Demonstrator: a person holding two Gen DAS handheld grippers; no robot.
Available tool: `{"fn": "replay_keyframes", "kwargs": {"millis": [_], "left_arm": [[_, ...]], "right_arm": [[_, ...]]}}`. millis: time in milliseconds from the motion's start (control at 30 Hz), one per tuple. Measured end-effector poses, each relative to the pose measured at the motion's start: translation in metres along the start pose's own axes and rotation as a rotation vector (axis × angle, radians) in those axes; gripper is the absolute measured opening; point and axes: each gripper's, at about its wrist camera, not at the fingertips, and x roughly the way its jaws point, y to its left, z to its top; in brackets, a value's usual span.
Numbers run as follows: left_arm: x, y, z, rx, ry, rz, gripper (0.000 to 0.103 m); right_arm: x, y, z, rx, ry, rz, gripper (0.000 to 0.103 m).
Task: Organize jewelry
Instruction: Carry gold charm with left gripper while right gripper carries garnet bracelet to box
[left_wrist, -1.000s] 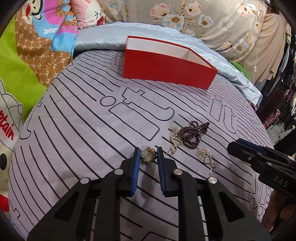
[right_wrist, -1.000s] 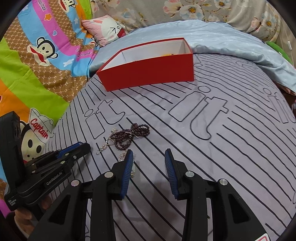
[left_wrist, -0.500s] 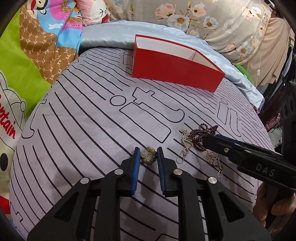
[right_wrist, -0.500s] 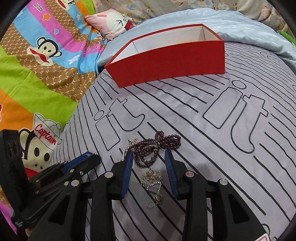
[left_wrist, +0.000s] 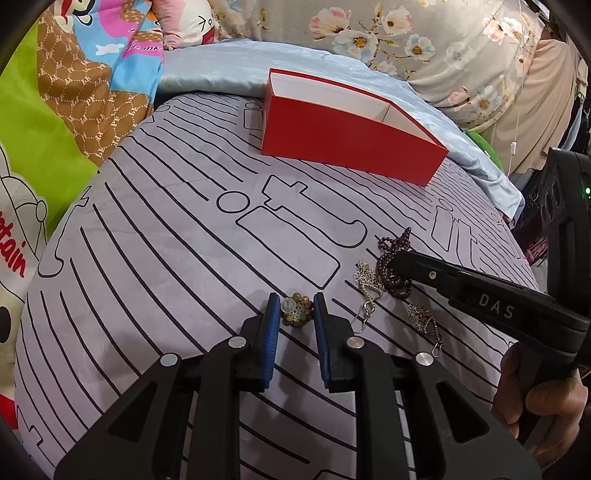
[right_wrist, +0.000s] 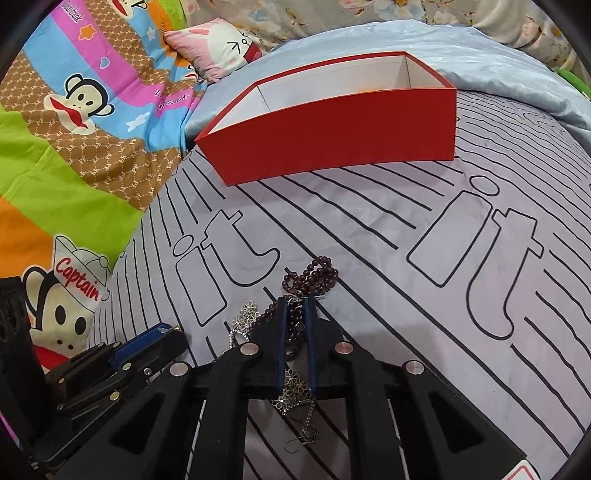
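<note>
My right hand-held gripper has just closed on the bead string. The silver chain at 6 o'clock, tangled in, may drag along. My left hand-held gripper pinches the brooch.

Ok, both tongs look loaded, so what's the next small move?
Probably lift the right tongs straight up slowly: they have just closed on the dark bead string, which lies tangled with the silver chain. The red box sits beyond.
</note>
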Motion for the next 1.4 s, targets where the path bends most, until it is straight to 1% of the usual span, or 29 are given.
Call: {"fn": "replay_keyframes", "kwargs": {"millis": [333, 633, 800, 1000, 1133, 1267, 1400], "left_arm": [[-0.007, -0.003, 0.002, 0.001, -0.013, -0.003, 0.018], [-0.024, -0.011, 0.011, 0.012, -0.045, -0.017, 0.018], [-0.029, -0.019, 0.018, 0.027, -0.062, -0.025, 0.018], [-0.034, -0.029, 0.039, 0.034, -0.099, -0.036, 0.018], [-0.035, -0.037, 0.061, 0.044, -0.138, -0.048, 0.018], [-0.032, -0.043, 0.085, 0.053, -0.172, -0.057, 0.018], [-0.025, -0.05, 0.111, 0.072, -0.204, -0.049, 0.018]], "right_arm": [[-0.033, -0.006, 0.002, -0.005, -0.071, -0.024, 0.008], [-0.087, -0.024, 0.005, 0.013, -0.167, -0.067, 0.007], [-0.103, -0.03, 0.009, 0.018, -0.201, -0.062, 0.007], [-0.108, -0.029, 0.022, 0.003, -0.227, -0.044, 0.007], [-0.106, -0.028, 0.039, -0.015, -0.244, -0.03, 0.007], [-0.102, -0.027, 0.063, -0.039, -0.262, -0.023, 0.008], [-0.093, -0.026, 0.088, -0.061, -0.272, -0.028, 0.008]]}}
